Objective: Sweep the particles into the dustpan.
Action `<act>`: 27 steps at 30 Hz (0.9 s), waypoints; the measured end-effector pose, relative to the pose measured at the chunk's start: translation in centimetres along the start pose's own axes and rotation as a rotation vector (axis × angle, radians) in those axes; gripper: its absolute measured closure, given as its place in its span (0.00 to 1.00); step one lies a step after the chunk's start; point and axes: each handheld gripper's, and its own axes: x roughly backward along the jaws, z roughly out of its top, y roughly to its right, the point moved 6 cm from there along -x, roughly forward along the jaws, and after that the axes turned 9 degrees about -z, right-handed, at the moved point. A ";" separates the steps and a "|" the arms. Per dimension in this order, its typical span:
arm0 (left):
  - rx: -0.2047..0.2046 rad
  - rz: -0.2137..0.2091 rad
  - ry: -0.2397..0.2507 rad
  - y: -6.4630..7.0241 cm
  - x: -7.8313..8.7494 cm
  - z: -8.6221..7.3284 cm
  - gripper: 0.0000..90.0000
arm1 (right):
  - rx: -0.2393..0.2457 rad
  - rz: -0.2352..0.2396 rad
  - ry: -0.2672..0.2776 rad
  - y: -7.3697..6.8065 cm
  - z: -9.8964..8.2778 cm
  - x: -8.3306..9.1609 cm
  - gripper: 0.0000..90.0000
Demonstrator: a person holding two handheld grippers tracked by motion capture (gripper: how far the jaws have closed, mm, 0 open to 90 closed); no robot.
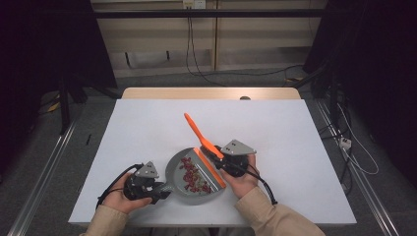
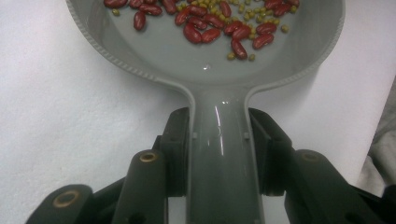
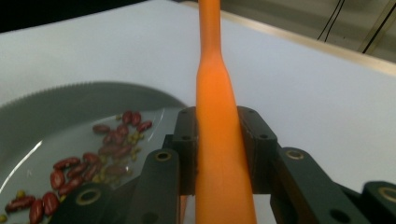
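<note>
Left gripper (image 1: 164, 189) clamps the handle of a grey dustpan (image 1: 177, 169) lying flat on the white counter (image 1: 147, 128), near its front edge. Right gripper (image 1: 216, 155) clamps the orange brush (image 1: 199, 135) handle, brush edge set at the pan's mouth. High view gives the layout: brush handle slanting up and away. Left gripper view shows the pan's ribbed rim and glossy handle (image 2: 219, 154). Beans (image 2: 210, 23) inside: red kidney beans mixed with small yellow-green ones, bunched together. Right gripper view shows the handle tapering narrower upward.
</note>
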 end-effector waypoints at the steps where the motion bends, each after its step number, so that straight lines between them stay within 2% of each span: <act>1: 0.012 -0.002 0.008 0.1 -0.1 0.0 0.69 | -0.004 0.002 0.011 -0.2 0.0 0.0 0.79; 5: 0.010 -0.004 0.009 0.0 -0.1 0.1 0.69 | 0.001 0.034 -0.004 -1.6 0.0 0.2 0.79; 9: 0.013 -0.002 0.022 0.0 -0.1 0.2 0.69 | -0.047 0.090 0.020 -2.4 0.8 0.6 0.79; 10: 0.002 0.003 0.010 0.0 -0.1 0.2 0.68 | -0.053 0.100 0.017 -2.6 0.9 0.6 0.79; 12: 0.004 0.012 0.030 0.1 -0.2 0.5 0.68 | -0.023 0.095 0.025 -2.8 1.0 0.6 0.79; 15: -0.016 0.024 0.004 0.2 -0.2 0.8 0.67 | -0.051 0.104 0.022 -2.4 1.1 0.5 0.79; 17: -0.014 0.036 -0.010 0.1 -0.6 0.7 0.69 | -0.057 0.099 0.021 -2.0 1.1 0.6 0.79; 20: -0.024 0.038 0.002 0.2 -0.5 0.8 0.70 | -0.058 0.094 0.021 -1.2 1.1 0.8 0.79; 21: -0.020 0.062 0.008 0.1 -0.5 0.7 0.70 | -0.060 0.092 0.023 -1.0 1.1 1.0 0.79; 22: -0.015 0.047 0.031 0.2 -0.6 0.7 0.70 | -0.065 0.091 0.024 -0.7 1.1 1.1 0.79; 24: -0.016 0.052 0.043 0.1 -0.6 0.6 0.70 | -0.066 0.086 0.026 -0.2 1.1 1.2 0.79; 25: -0.019 0.073 0.040 0.0 -0.6 0.6 0.70 | -0.072 0.085 0.026 0.1 1.0 1.3 0.79; 27: -0.012 0.073 0.052 -0.1 -0.5 0.5 0.70 | -0.072 0.080 0.025 0.5 1.0 1.5 0.79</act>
